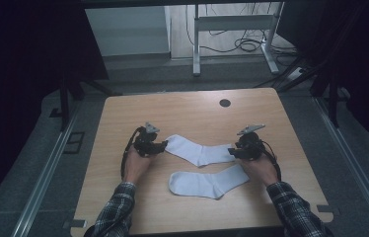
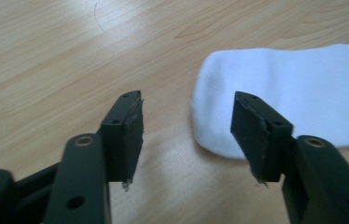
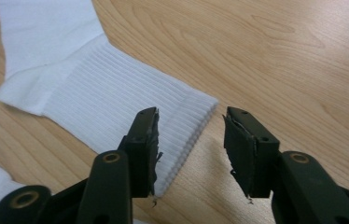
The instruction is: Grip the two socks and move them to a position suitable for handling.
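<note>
Two white socks lie flat on the wooden table [image 1: 187, 111]. The farther sock [image 1: 197, 150] stretches between my two grippers; the nearer sock [image 1: 207, 181] lies in front of it. My left gripper [image 1: 162, 146] is open at the toe end of the farther sock [image 2: 294, 93], its jaws just short of the cloth. My right gripper [image 1: 232, 152] is open at that sock's ribbed cuff [image 3: 130, 102], with the left jaw over the cuff's edge and the right jaw over bare wood. Neither gripper holds anything.
A small black round hole [image 1: 225, 102] marks the table's far side. Beyond the table stand a white desk frame [image 1: 232, 29] and cables on the floor. Dark metal rails [image 1: 49, 168] run along both sides of the table.
</note>
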A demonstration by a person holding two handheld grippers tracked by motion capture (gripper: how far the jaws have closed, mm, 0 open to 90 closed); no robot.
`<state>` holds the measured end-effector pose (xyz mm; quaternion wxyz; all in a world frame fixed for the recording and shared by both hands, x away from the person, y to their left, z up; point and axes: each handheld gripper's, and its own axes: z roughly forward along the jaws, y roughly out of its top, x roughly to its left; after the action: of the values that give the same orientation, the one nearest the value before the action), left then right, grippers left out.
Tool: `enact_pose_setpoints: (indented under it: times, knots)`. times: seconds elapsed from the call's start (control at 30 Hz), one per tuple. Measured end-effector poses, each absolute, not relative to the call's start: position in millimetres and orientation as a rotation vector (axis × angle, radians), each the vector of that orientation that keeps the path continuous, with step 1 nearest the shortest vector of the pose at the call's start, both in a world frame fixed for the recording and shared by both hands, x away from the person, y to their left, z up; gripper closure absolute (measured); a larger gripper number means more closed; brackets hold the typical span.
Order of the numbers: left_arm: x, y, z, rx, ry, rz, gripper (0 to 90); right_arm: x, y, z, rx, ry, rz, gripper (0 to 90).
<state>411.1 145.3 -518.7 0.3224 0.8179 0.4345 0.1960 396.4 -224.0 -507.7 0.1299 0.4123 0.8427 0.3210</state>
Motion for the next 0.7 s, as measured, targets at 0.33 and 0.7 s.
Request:
enact_pose_setpoints:
  times: [0.33,0.7]
  knots:
    - [417.5,129.5,-531.1,2.206,1.154,0.570,54.3,399.0,-221.8,-517.0,1.219,2.475,0.907,58.9]
    - [420.5,139.8,-533.8,2.155,1.195,0.408,80.7,396.0,-214.0,-519.8,1.162,2.521,0.876,83.8]
